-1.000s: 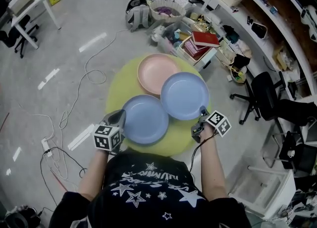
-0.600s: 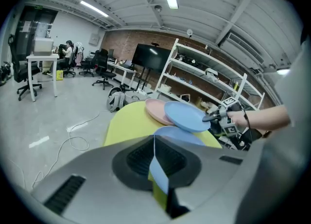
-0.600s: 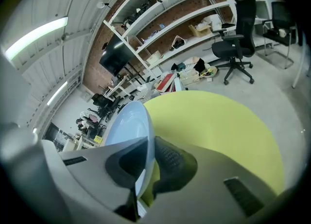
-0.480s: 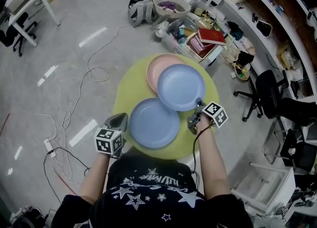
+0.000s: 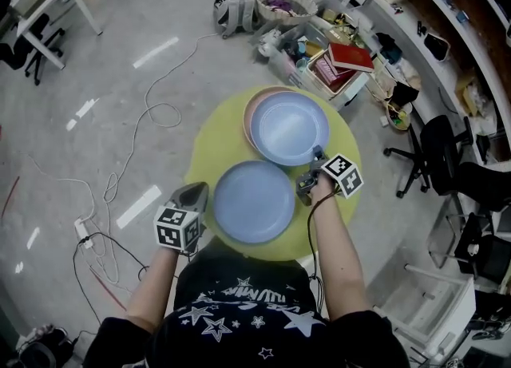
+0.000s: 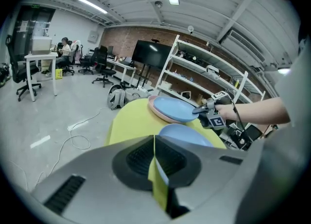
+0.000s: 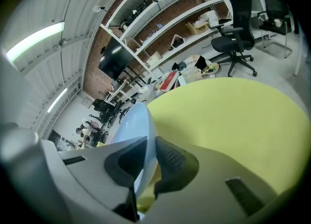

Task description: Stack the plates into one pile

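- Fingers (image 7: 175, 162) of the right gripper (image 7: 148, 143) were seen narrowly parted in its view, having just been opening, the upper blue plate's (image 7: 132, 126) rim loose between them.
- On the left gripper (image 6: 154, 143), fingers were shown nearly closed on nothing; the pink plate (image 6: 156, 112), hidden from the right gripper view, was seen beneath.
- In the head view, two plates were judged stacked; the near blue plate (image 5: 254, 201) was left to add from the desk (image 5: 209, 147).

Both arms reached forward.
The left gripper (image 5: 194, 195) was closed, empty; the right gripper (image 5: 312, 156) had just been opening, blue plate (image 5: 289, 127) rim between its jaws.
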Available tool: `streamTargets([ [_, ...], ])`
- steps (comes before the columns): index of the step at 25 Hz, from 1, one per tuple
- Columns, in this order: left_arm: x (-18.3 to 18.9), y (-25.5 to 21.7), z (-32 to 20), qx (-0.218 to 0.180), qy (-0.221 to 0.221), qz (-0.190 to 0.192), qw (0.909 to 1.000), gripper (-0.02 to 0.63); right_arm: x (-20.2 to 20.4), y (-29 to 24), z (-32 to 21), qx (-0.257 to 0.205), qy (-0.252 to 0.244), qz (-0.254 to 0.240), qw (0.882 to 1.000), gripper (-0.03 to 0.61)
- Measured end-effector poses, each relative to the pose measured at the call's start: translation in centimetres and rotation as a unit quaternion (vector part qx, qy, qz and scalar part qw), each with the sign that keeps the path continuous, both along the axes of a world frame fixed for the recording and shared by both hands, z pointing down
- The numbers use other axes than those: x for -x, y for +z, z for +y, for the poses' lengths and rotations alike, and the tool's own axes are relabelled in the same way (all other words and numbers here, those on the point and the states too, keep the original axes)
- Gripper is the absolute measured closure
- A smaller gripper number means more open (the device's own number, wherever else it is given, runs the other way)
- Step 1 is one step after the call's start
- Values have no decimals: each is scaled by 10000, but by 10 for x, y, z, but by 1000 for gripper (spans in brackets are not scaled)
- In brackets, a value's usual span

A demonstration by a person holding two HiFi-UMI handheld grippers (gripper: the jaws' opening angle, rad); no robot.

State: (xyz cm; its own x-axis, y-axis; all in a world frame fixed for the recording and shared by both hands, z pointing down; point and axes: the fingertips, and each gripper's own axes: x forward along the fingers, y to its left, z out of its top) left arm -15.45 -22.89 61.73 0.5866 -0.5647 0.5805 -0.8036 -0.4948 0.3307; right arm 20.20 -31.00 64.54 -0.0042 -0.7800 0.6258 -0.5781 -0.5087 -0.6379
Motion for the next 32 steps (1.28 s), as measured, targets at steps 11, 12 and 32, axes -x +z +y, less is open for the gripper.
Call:
streamTargets([
  [11,-16,-9,0,5,-133,-123,9998,594,19,1,-27,-76,-1033,565,9930,513],
  [12,-16,-10,0,-1,-146,-126,9998,594,22,1,-27,-83,-1195,731,9901,505],
  [32,-27,-23,12,-192,-202,-134,9995,594,41,6,-8,-5,-2532,1253,9593,405],
])
